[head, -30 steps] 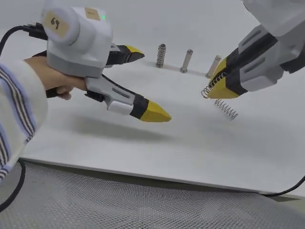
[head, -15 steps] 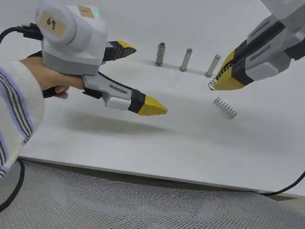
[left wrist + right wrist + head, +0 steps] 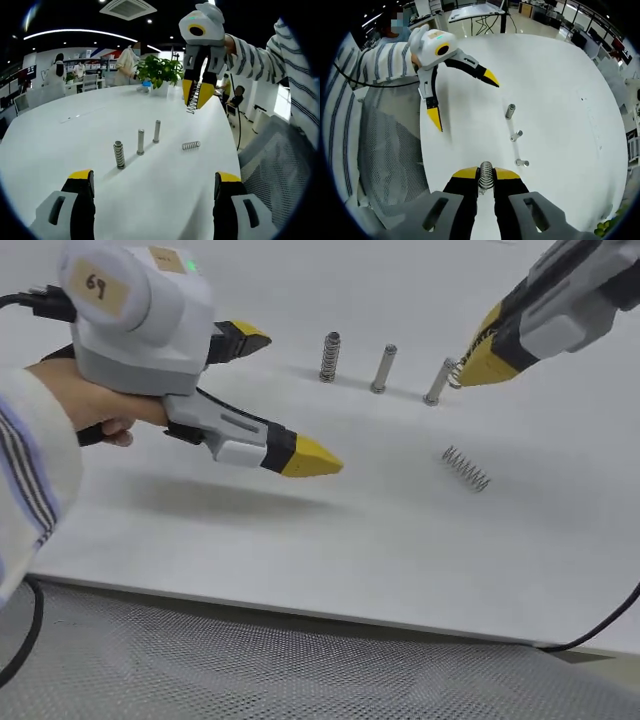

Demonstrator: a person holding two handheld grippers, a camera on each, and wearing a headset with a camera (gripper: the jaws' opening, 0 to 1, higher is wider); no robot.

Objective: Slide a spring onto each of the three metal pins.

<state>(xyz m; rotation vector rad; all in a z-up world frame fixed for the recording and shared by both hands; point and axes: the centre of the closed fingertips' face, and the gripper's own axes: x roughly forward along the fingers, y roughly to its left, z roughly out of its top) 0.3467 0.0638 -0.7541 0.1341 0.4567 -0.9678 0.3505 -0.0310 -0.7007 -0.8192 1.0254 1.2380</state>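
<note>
White workbench (image 3: 300, 540), grey mesh mat (image 3: 250, 670) along its near edge. Nearest the person, the left gripper (image 3: 296, 400) hovers over the bench, jaws spread wide, holding nothing.

Past it, a loose spring (image 3: 465, 468) lies flat on the bench, just in front of the pin row. All three pins are upright: left pin (image 3: 329, 357) already wears a spring, middle pin (image 3: 382, 369) and right pin (image 3: 436, 382) are bare.

Farthest, the right gripper (image 3: 478, 368) is at the right pin, jaws pinching a second spring (image 3: 458, 371). Its free end sits right by the pin's top; can't tell if it's over the tip yet.

My read: the step in hand is threading this spring onto the right pin. To do it well:
- line the coil axis up with the pin
- get the open end square over the tip
- push straight down the shaft
- release only once several coils are round the pin

Go slow. The free end can flex, snag on the tip or spring out sideways. The loose spring then suits the middle pin.
</note>
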